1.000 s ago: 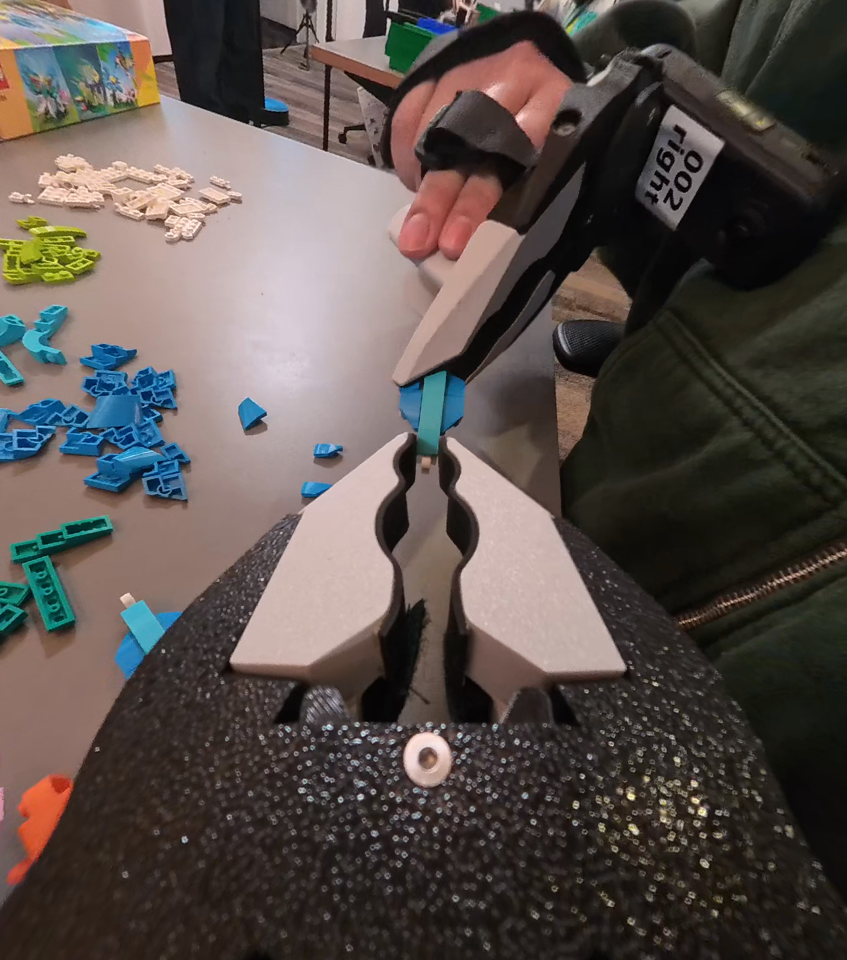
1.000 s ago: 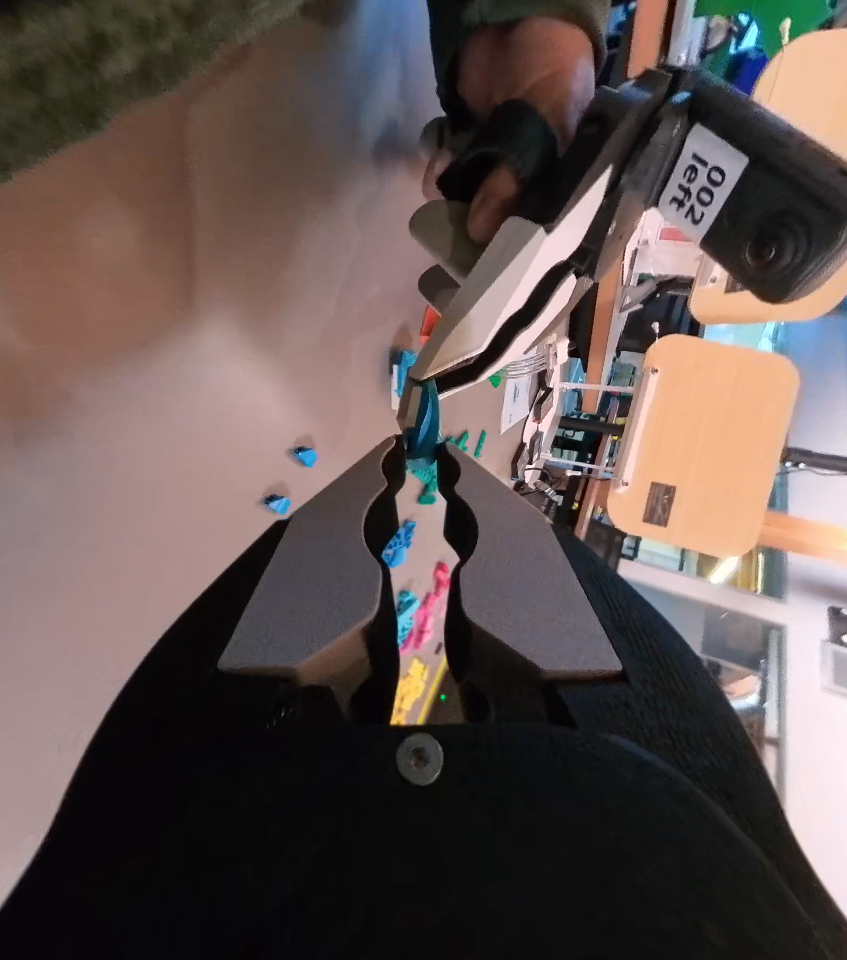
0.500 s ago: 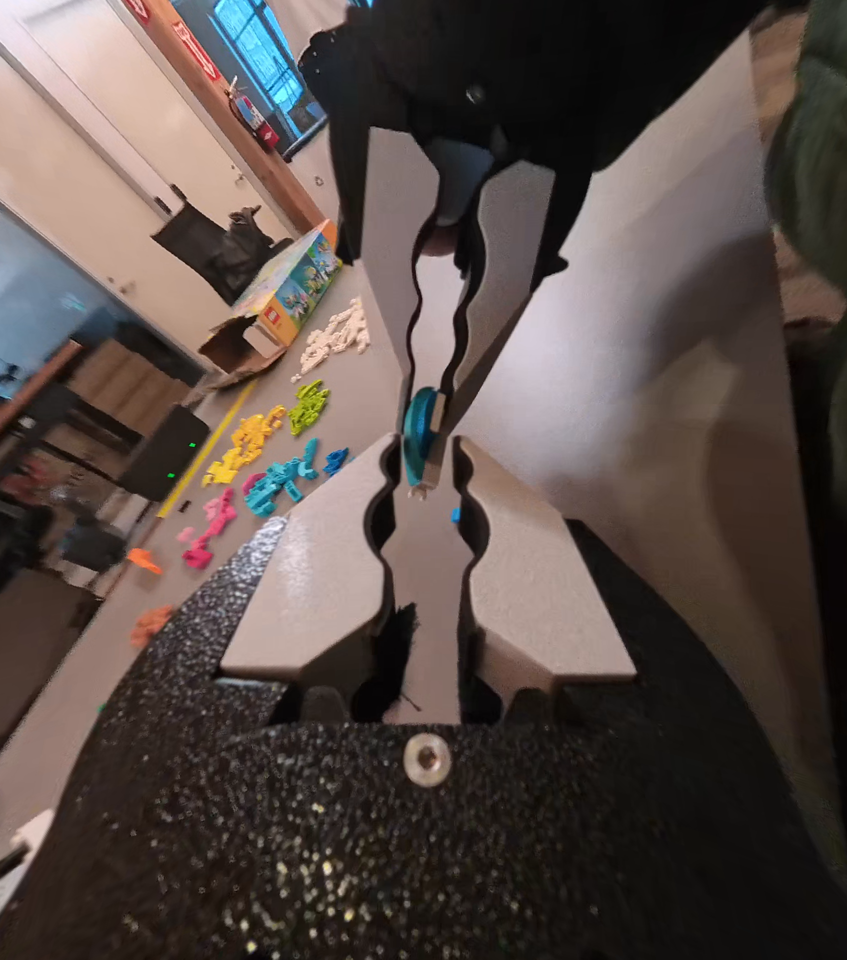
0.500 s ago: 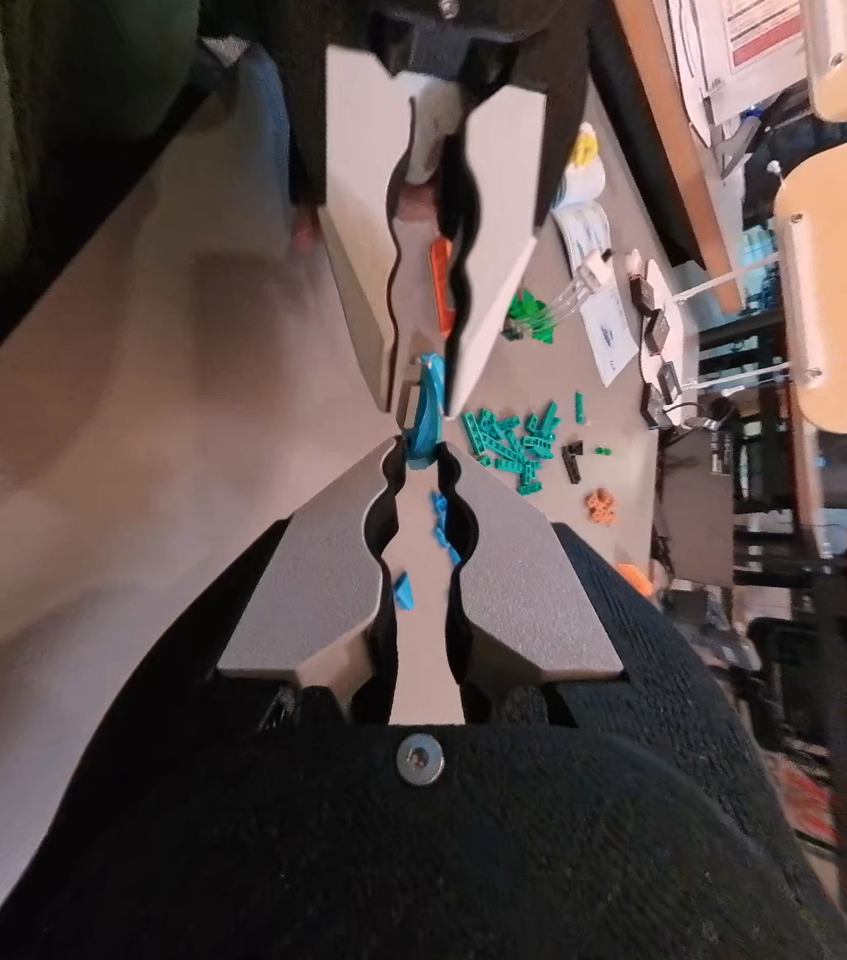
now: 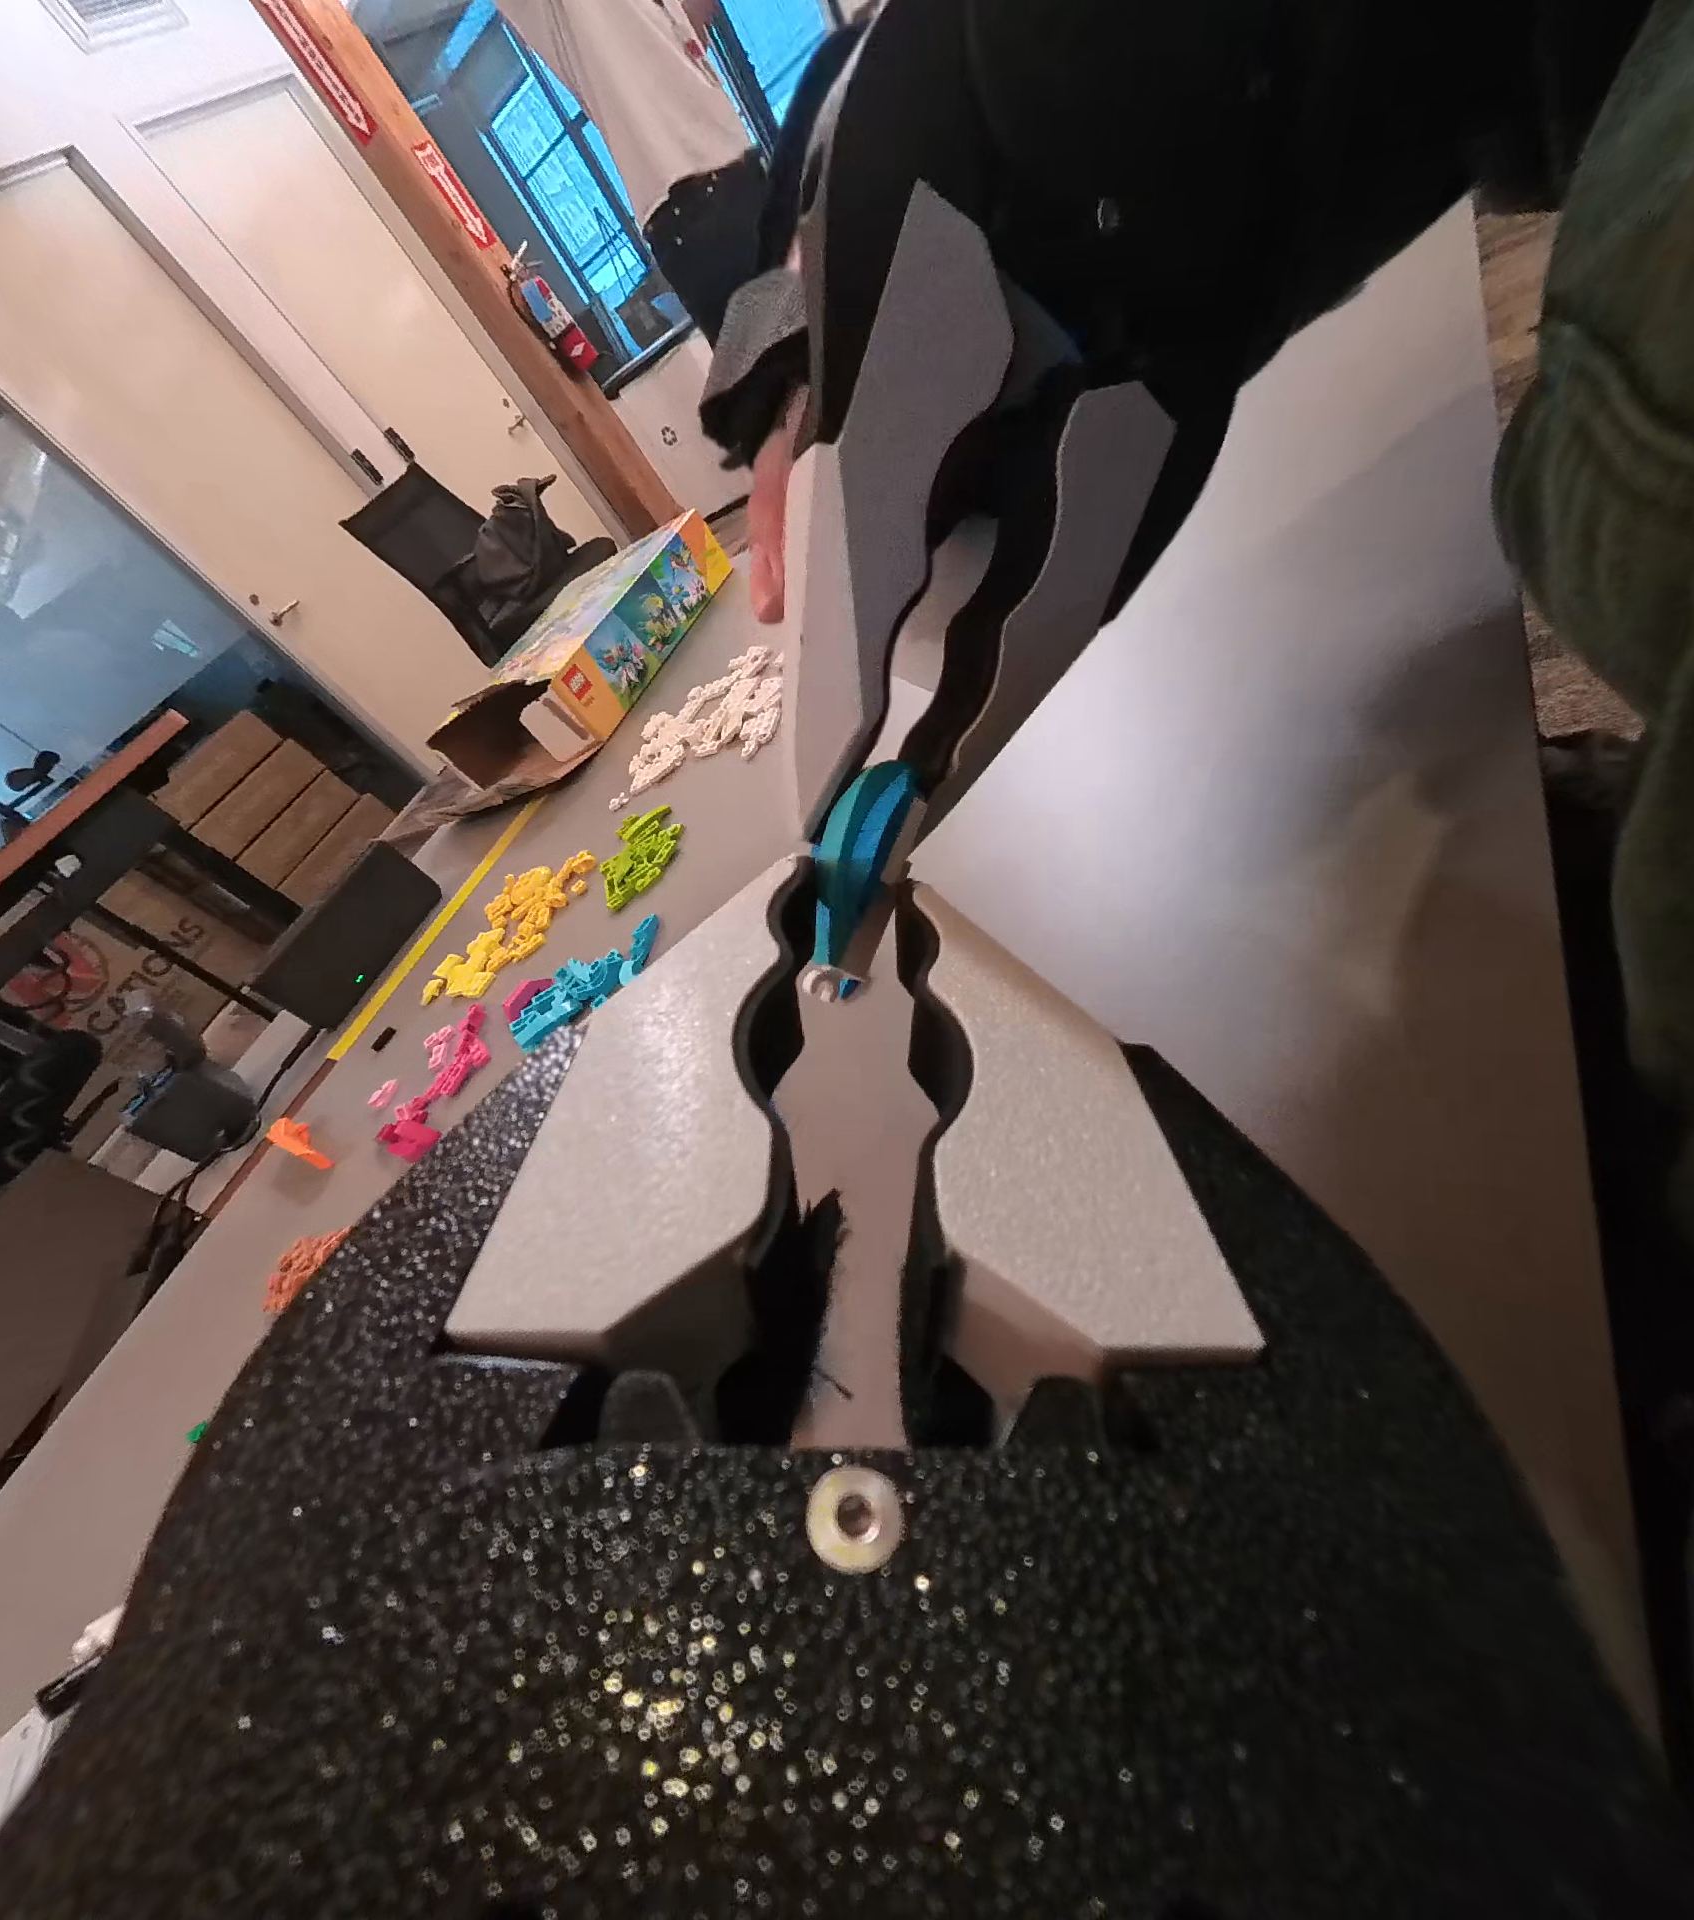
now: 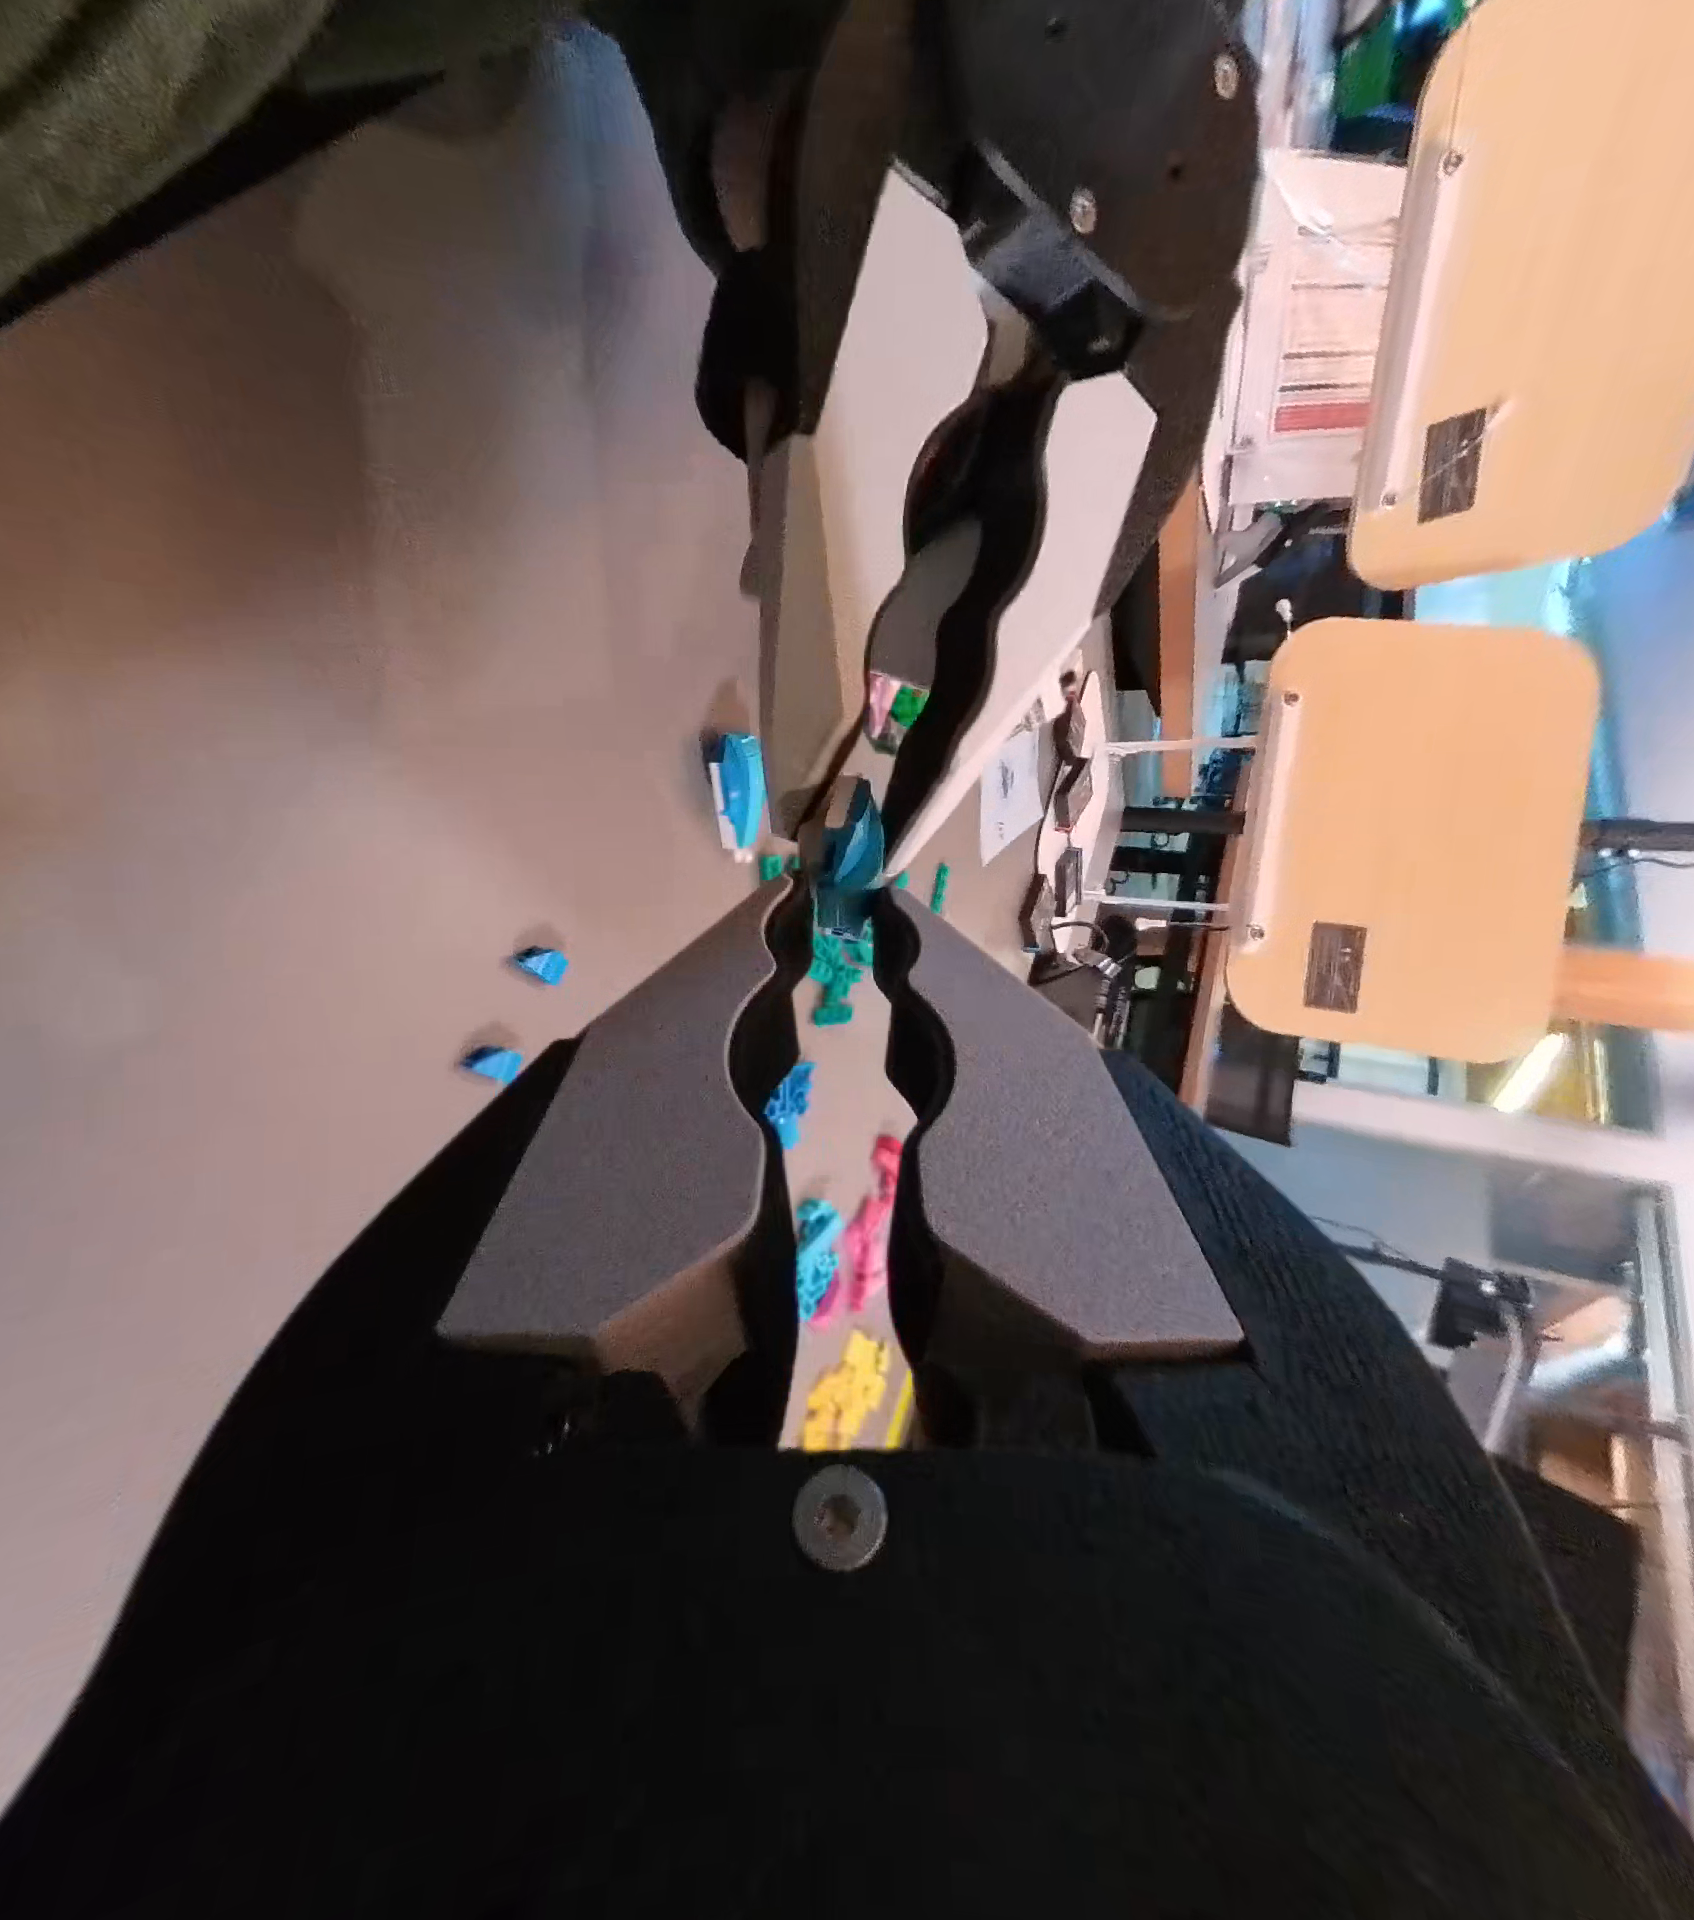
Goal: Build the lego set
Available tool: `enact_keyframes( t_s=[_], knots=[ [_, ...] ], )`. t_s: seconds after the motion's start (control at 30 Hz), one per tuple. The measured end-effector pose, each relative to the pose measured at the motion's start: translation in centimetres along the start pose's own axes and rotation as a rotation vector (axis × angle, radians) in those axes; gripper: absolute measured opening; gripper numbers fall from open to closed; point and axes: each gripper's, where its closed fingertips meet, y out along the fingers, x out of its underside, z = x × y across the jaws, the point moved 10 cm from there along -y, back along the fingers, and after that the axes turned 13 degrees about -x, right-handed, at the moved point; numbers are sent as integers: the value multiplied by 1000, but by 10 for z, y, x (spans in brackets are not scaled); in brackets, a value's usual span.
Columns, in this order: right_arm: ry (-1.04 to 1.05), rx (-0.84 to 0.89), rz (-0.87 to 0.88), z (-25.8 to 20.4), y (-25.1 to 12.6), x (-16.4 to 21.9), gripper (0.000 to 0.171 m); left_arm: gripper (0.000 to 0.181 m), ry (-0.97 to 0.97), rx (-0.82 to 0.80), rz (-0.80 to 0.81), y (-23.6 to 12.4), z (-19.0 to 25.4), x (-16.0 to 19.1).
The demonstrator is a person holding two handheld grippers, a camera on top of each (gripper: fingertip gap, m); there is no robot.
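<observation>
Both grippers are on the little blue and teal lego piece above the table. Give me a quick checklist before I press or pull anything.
1. Left gripper closed on the blue and teal lego assembly: ok, its tips pinch the lower end.
2. Right gripper closed on the same assembly: ok.
3. Assembly lifted off the table: ok.
4. Small white piece seated at the assembly's lower end: cannot tell, it pokes out between the left gripper's fingers.
5. Parts aligned for pressing: cannot tell, the fingertips hide the joint.
6. Spare blue pieces away from the grippers: ok, they lie on the table.
</observation>
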Motion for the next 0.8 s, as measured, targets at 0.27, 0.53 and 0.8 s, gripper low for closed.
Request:
enact_keyframes(
  t_s=[0.27, 0.53, 0.8],
  knots=[
    [241, -39, 117, 10, 0, 6, 15, 12, -32, -7, 36, -2, -3, 1],
    [473, -60, 351, 25, -9, 11, 25, 12, -214, 25, 196, -12, -16, -2],
    [600, -69, 548, 40, -16, 8, 9, 12, -498, 168, 336, -17, -27, 1]
  ],
)
